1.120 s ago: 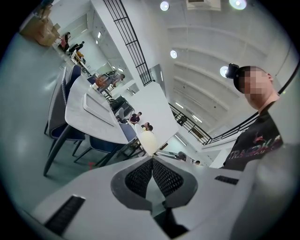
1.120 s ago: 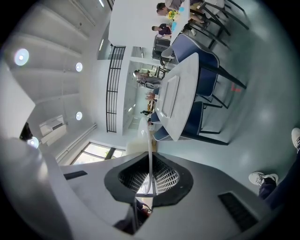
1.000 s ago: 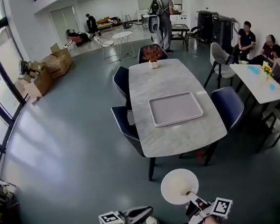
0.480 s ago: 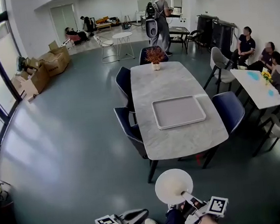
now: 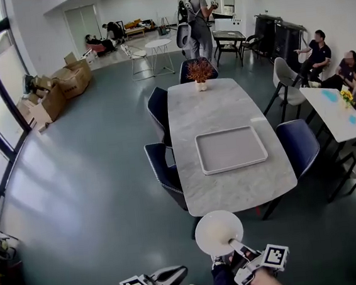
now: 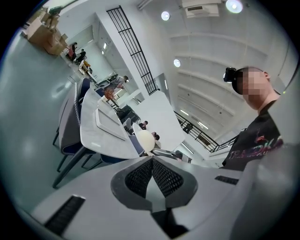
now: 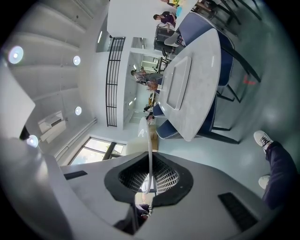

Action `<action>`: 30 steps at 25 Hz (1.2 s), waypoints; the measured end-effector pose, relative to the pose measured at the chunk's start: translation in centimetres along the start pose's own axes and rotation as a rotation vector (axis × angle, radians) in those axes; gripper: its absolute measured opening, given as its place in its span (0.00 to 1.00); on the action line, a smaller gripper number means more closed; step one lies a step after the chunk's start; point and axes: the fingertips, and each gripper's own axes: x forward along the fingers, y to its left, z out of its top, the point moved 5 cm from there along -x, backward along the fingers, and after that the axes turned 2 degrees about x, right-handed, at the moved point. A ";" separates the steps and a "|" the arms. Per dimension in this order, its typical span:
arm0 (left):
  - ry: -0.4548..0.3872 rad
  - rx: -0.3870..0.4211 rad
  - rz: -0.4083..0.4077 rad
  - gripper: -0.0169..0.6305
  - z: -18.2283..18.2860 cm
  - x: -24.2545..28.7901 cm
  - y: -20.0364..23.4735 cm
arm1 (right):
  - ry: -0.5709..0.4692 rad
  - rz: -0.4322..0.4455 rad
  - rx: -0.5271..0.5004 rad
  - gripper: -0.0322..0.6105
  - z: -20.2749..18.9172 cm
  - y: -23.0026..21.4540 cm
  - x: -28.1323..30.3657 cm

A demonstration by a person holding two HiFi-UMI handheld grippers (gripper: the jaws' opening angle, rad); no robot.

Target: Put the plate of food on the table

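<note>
A white round plate (image 5: pixel 219 232) hangs in the air just short of the near end of the long marble table (image 5: pixel 241 186). My right gripper (image 5: pixel 233 246) is shut on the plate's near rim. In the right gripper view the plate (image 7: pixel 149 140) stands edge-on between the pads, and no food can be made out on it. My left gripper (image 5: pixel 174 275) sits low at the left, shut and holding nothing (image 6: pixel 152 161). A pale rectangular tray (image 5: pixel 231 149) lies in the middle of the table.
Dark blue chairs (image 5: pixel 162 165) stand along both sides of the table, one at the right (image 5: pixel 300 145). A flower vase (image 5: pixel 200 74) is at the far end. Seated people (image 5: pixel 347 70) share a small white table at the right. A person (image 5: pixel 197 16) stands beyond, and cardboard boxes (image 5: pixel 56 94) lie at the left.
The table has come a little nearer in the head view. The plate stays held in the right gripper and now hangs closer to the table's near edge. The left gripper keeps its place.
</note>
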 end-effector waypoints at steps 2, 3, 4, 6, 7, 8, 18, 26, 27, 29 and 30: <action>0.003 0.000 -0.003 0.04 1.0 1.7 0.7 | -0.003 -0.007 -0.002 0.09 1.9 -0.1 0.7; 0.007 0.002 -0.005 0.04 1.7 2.6 1.0 | -0.005 -0.007 0.000 0.09 2.9 -0.1 1.2; 0.011 0.003 -0.007 0.04 2.4 3.6 1.4 | -0.007 -0.009 0.005 0.09 4.0 0.0 1.6; 0.013 0.002 -0.008 0.04 3.7 5.5 2.4 | -0.010 -0.015 0.017 0.09 6.0 0.0 2.7; 0.013 0.000 -0.007 0.04 4.3 6.3 2.9 | -0.011 -0.018 0.021 0.09 7.0 -0.2 3.2; 0.013 -0.002 -0.007 0.04 4.9 7.2 3.4 | -0.013 -0.021 0.024 0.09 8.0 -0.3 3.8; 0.025 -0.006 0.003 0.04 9.1 16.2 6.8 | -0.026 -0.022 0.018 0.09 19.2 -1.1 8.8; 0.017 -0.003 0.049 0.04 11.4 18.9 7.7 | -0.029 -0.049 -0.005 0.09 26.4 -2.3 12.5; 0.014 0.001 0.060 0.04 11.7 18.9 7.8 | -0.034 -0.051 -0.007 0.09 27.2 -2.4 12.9; 0.008 0.000 0.074 0.04 12.1 18.8 8.0 | -0.049 -0.056 -0.016 0.09 28.7 -2.6 14.0; 0.006 -0.005 0.079 0.04 12.1 18.6 8.2 | -0.058 -0.056 -0.019 0.09 29.3 -2.7 14.6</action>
